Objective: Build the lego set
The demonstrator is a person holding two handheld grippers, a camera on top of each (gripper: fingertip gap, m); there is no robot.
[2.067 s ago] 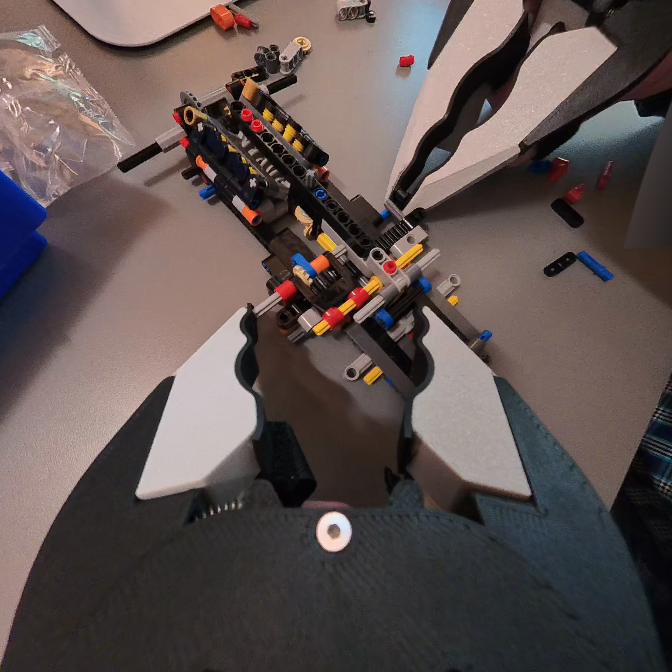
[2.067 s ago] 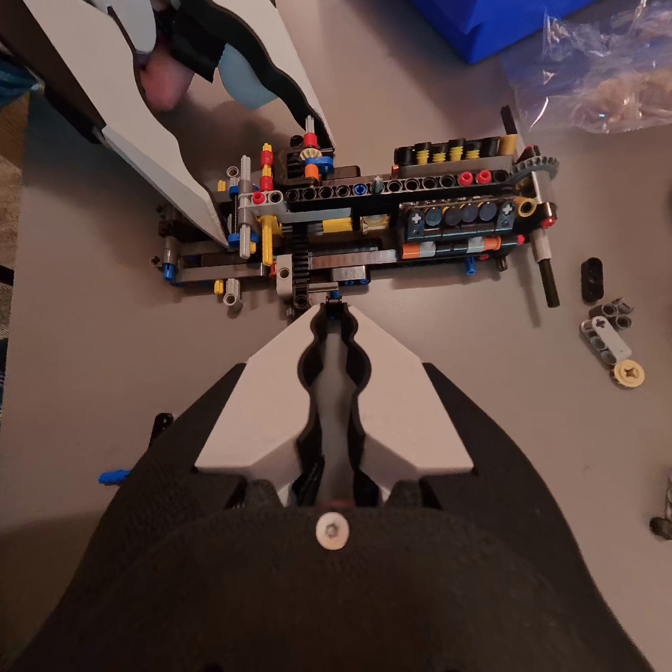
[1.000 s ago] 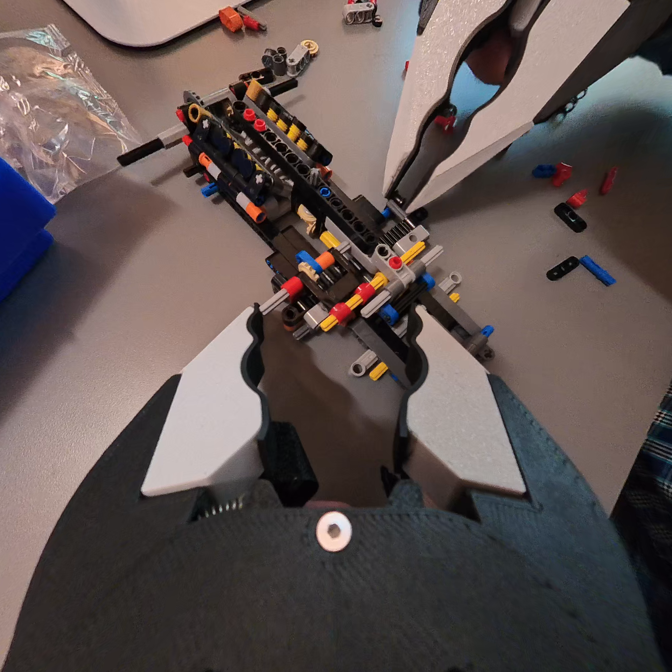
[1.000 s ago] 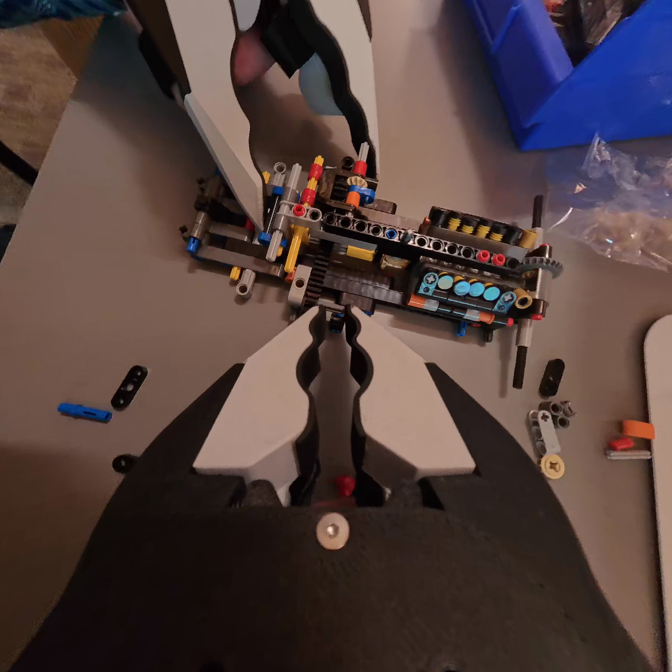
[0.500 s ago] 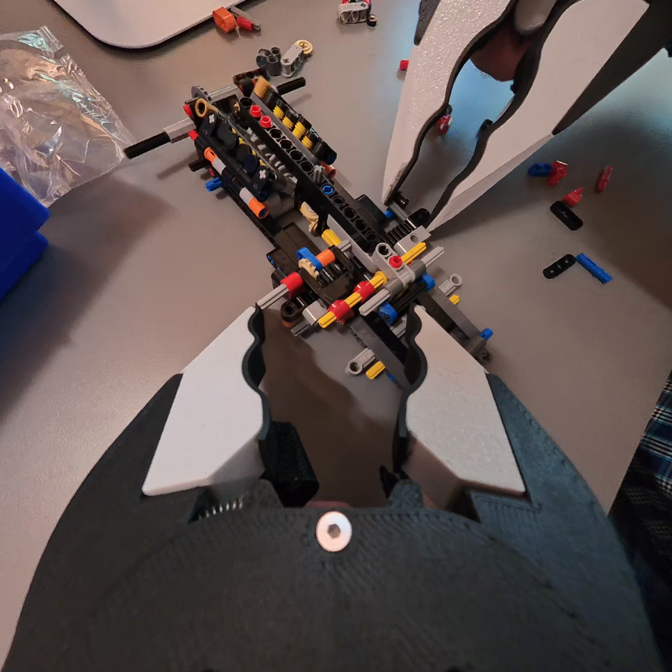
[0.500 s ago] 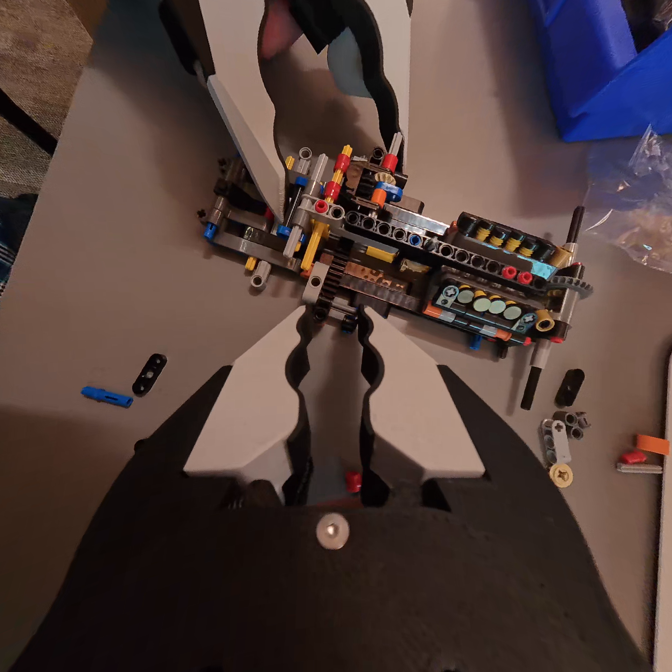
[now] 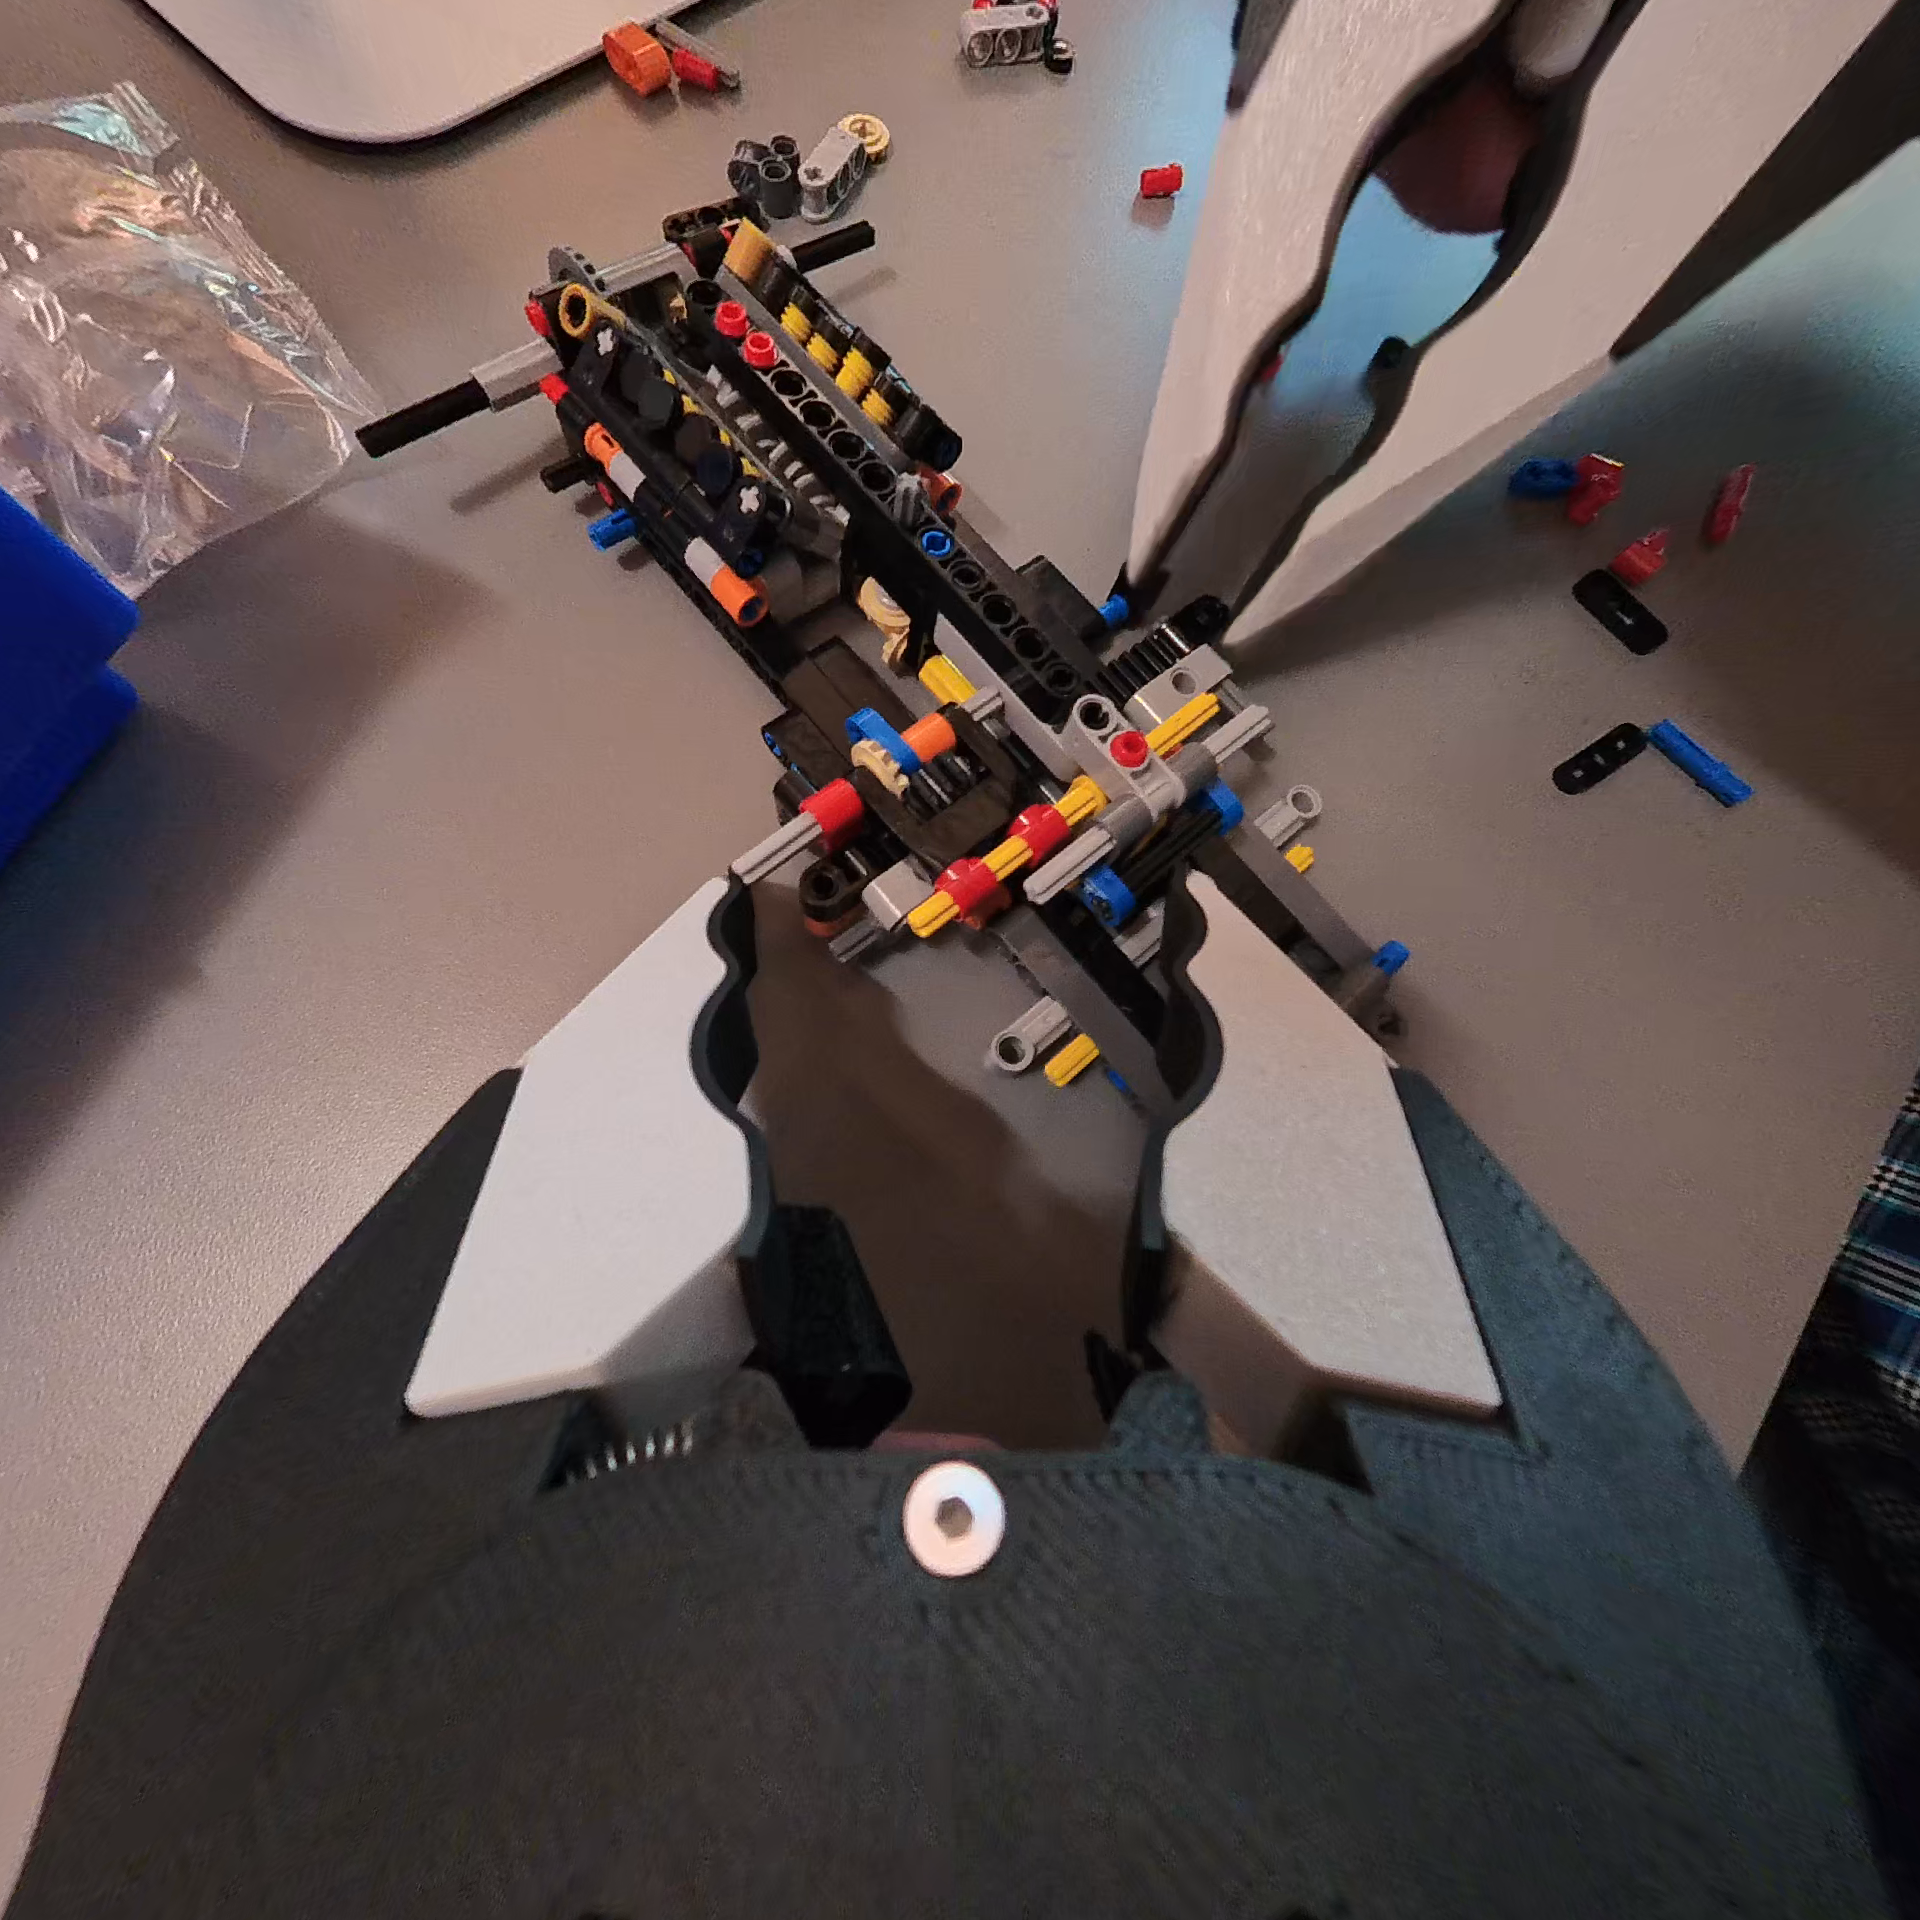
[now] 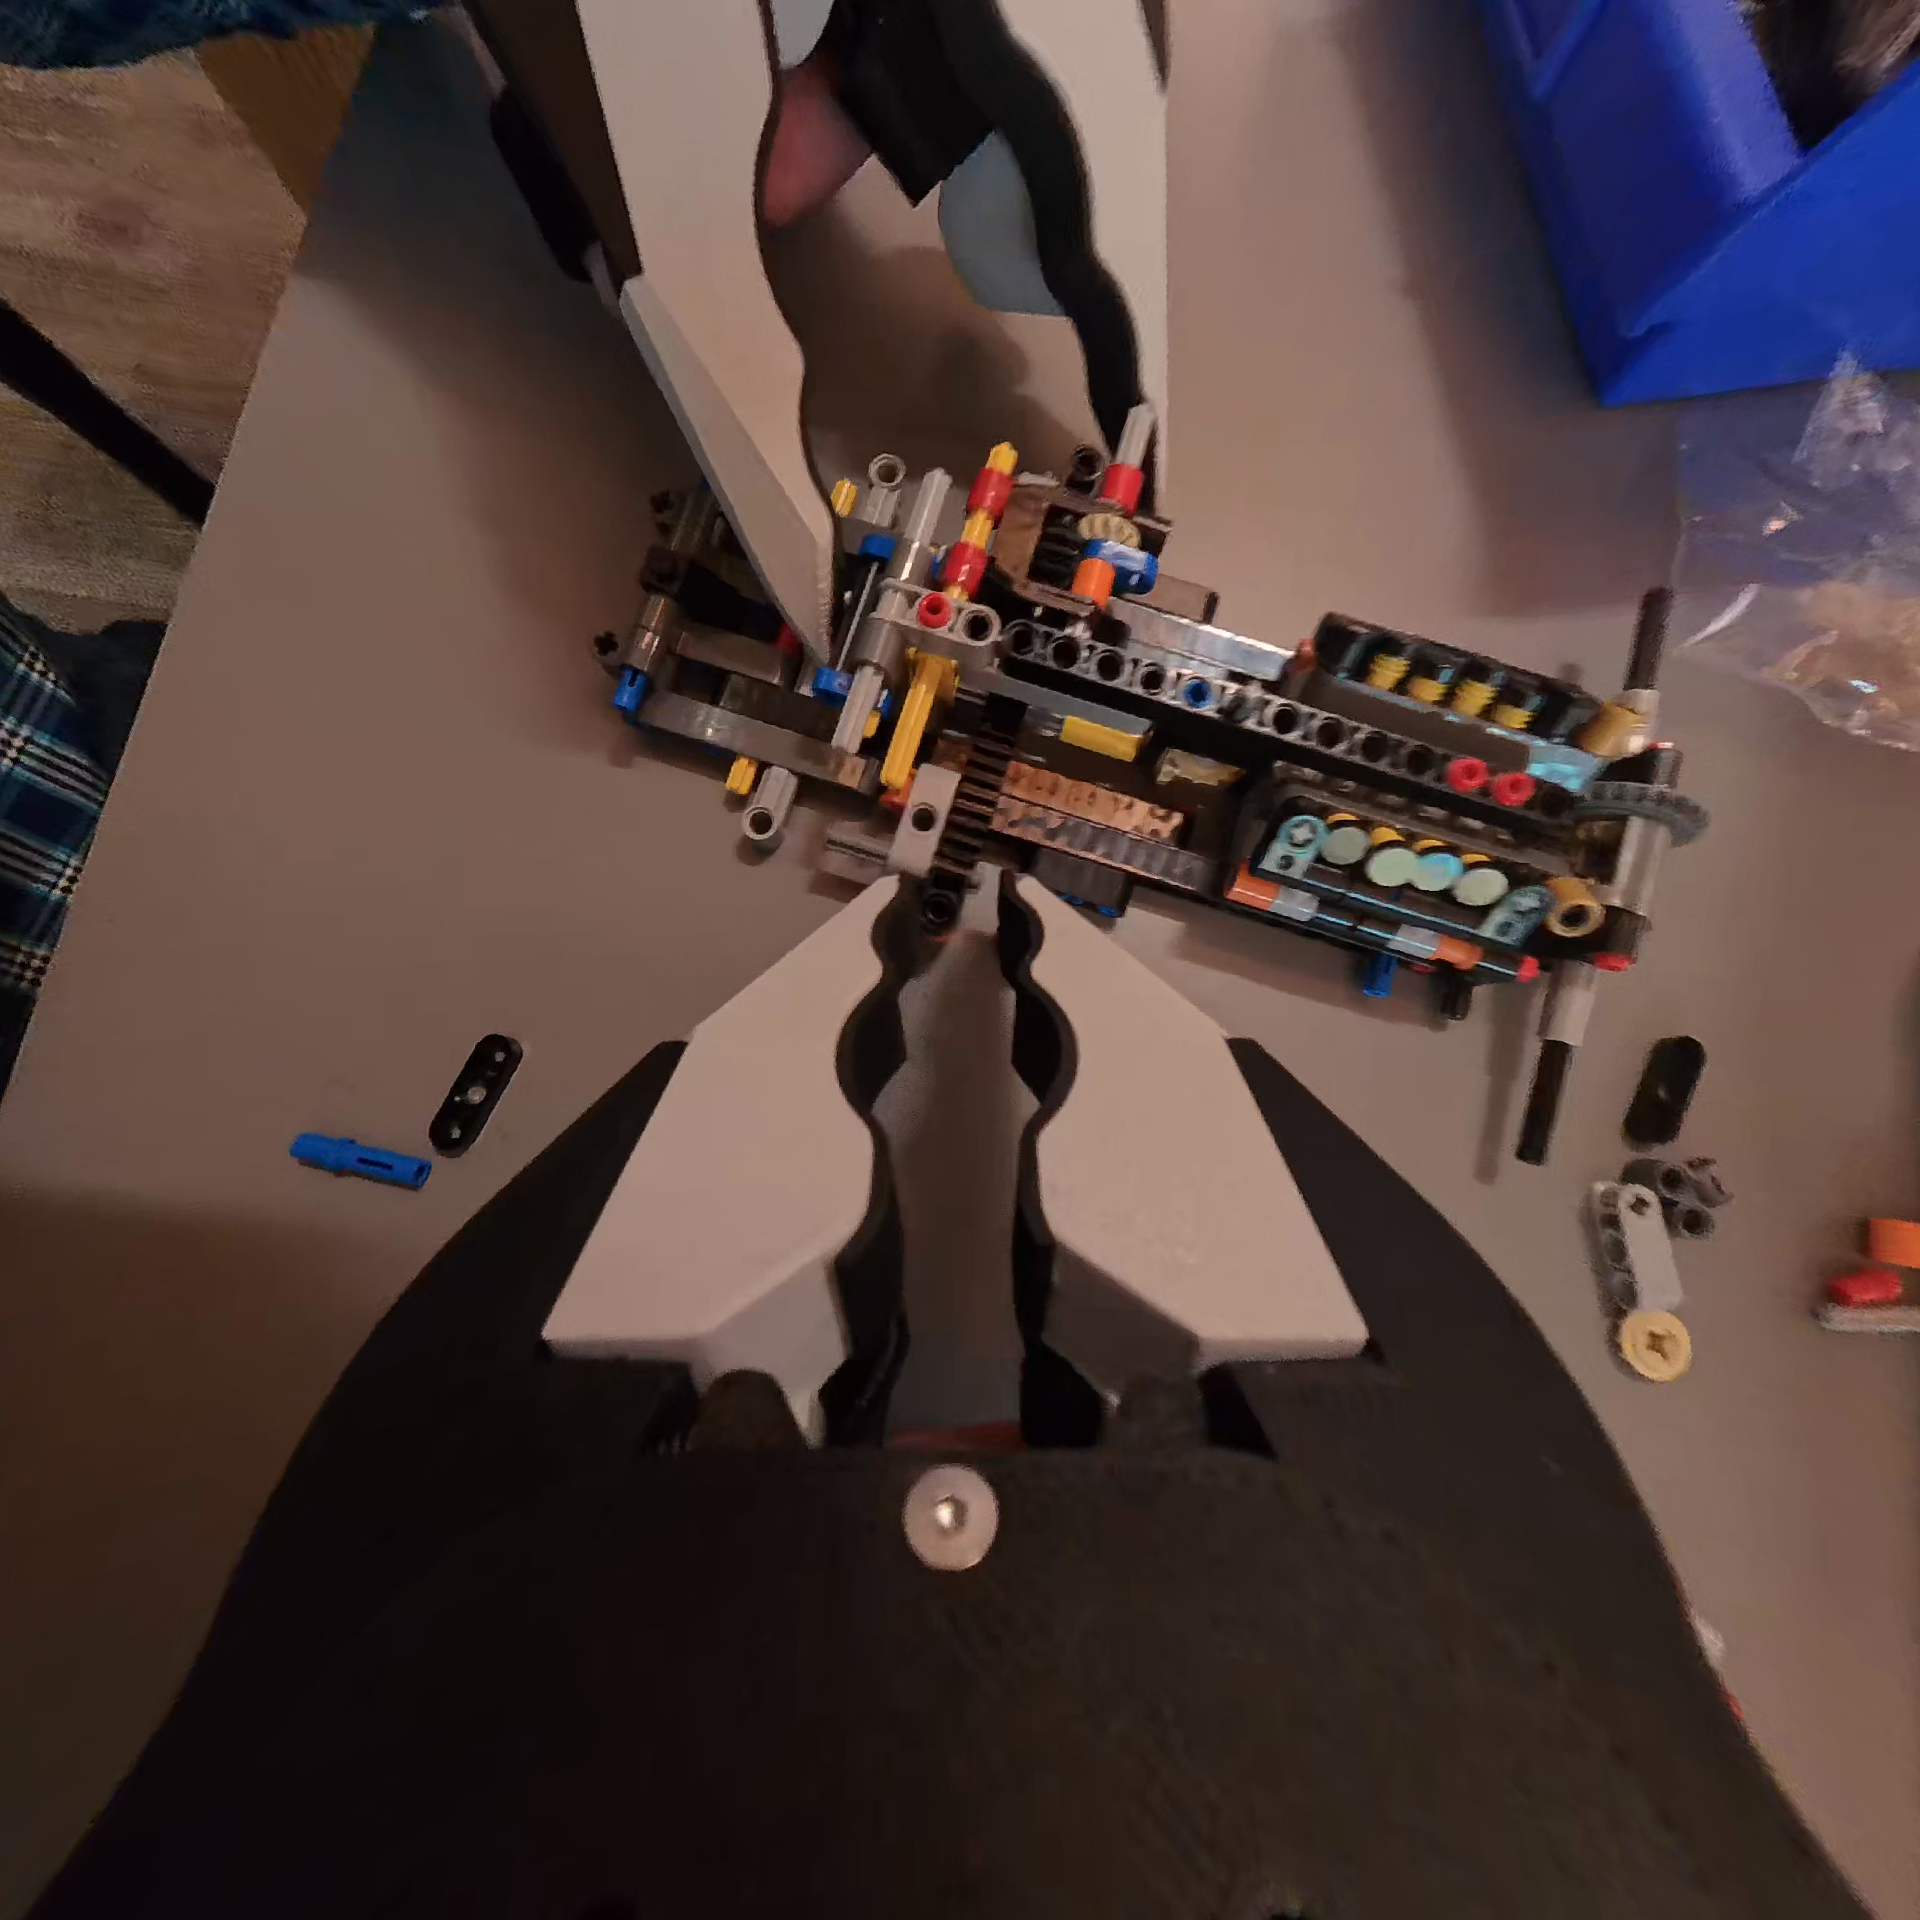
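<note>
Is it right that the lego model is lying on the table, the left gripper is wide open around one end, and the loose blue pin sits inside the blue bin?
Not the pin. The right wrist view shows the blue pin on the table, beside a black link, not inside the blue bin.

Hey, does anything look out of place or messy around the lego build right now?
Nothing looks broken. The lego model lies flat on the table, with loose pieces scattered around it, like a blue pin and red bits. A crumpled plastic bag lies nearby.
</note>
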